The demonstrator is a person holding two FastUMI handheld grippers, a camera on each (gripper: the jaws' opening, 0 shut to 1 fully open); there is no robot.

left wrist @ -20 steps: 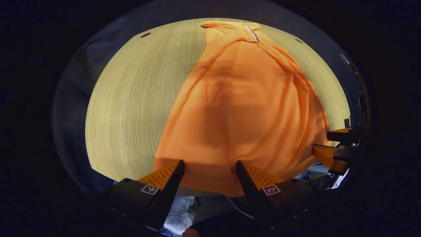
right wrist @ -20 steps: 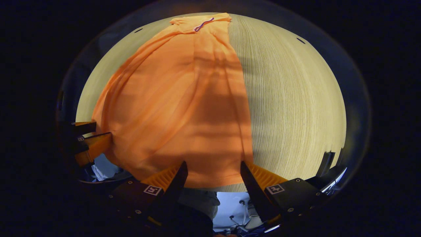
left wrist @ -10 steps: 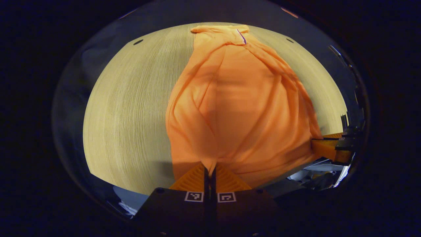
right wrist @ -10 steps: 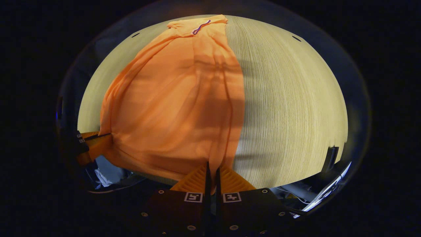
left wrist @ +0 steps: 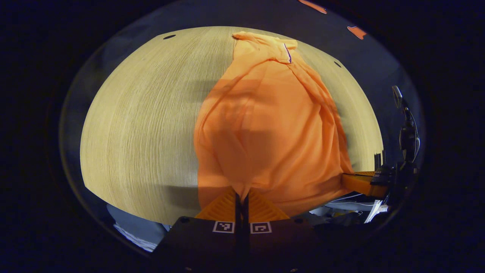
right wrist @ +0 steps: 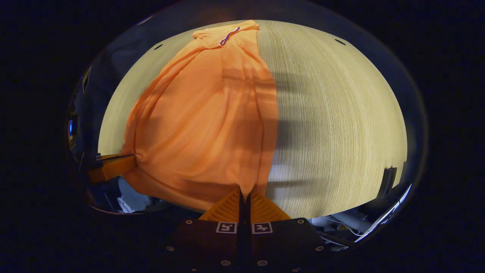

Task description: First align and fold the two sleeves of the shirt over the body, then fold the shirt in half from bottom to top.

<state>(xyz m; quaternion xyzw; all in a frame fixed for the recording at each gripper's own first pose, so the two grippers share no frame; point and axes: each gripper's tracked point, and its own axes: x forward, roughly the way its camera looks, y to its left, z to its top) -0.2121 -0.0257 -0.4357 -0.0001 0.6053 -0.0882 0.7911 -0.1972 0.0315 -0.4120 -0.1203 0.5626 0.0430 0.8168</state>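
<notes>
An orange shirt (left wrist: 269,125) lies lengthwise on the pale wooden table (left wrist: 144,125), its collar at the far end and its sleeves folded in over the body. My left gripper (left wrist: 241,194) is shut on the shirt's bottom hem at one corner, and the cloth rises off the table there. In the right gripper view the same shirt (right wrist: 204,121) stretches away from me, and my right gripper (right wrist: 244,190) is shut on the hem at the other corner. Each view shows the other gripper pinching the hem: the right gripper (left wrist: 356,182) and the left gripper (right wrist: 113,167).
The table (right wrist: 333,125) spreads wide and bare beside the shirt on both sides. Small dark holes mark the table near its far edge. A dark stand with cables (left wrist: 407,136) rises past the table's edge.
Both grippers went from open astride the hem to shut on it. The hem has since lifted and bunched a little, and the cloth draws up off the table.
</notes>
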